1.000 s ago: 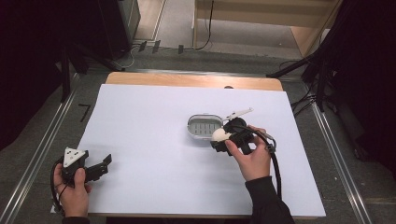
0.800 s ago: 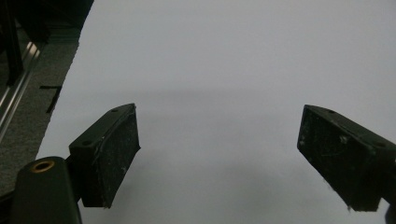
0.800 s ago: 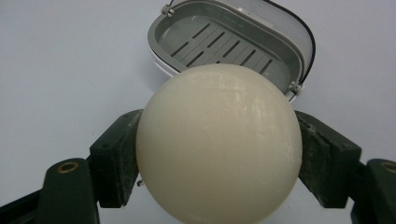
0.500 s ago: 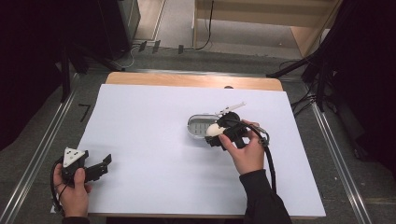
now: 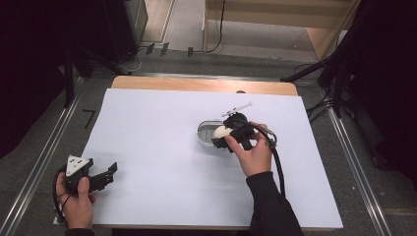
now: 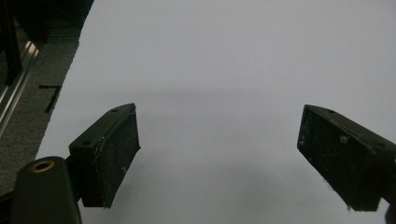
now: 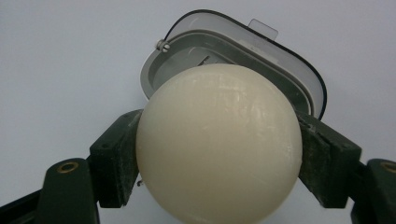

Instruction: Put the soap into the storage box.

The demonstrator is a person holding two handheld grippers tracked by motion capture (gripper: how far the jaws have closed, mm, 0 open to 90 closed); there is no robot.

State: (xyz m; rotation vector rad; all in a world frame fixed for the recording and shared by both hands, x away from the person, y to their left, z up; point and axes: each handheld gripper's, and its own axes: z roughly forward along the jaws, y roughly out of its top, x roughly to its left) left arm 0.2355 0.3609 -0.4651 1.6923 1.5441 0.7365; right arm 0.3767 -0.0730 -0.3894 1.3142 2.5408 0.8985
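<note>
The right gripper has carried the cream egg, clamped between its fingers, over the grey oval tin; release should follow. The left gripper idles, fingers spread, at the worktop's corner.

High view overlooks the table; both gripper views face it closely.

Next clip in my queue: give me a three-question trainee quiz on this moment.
1. True or false: the right gripper is shut on the cream ball.
2. The ball hangs over which thing? A) the grey oval container B) the floor
3. Fill in: the left gripper is ___, over the bare white table.

Key: 1 true; 2 A; 3 open.
</note>
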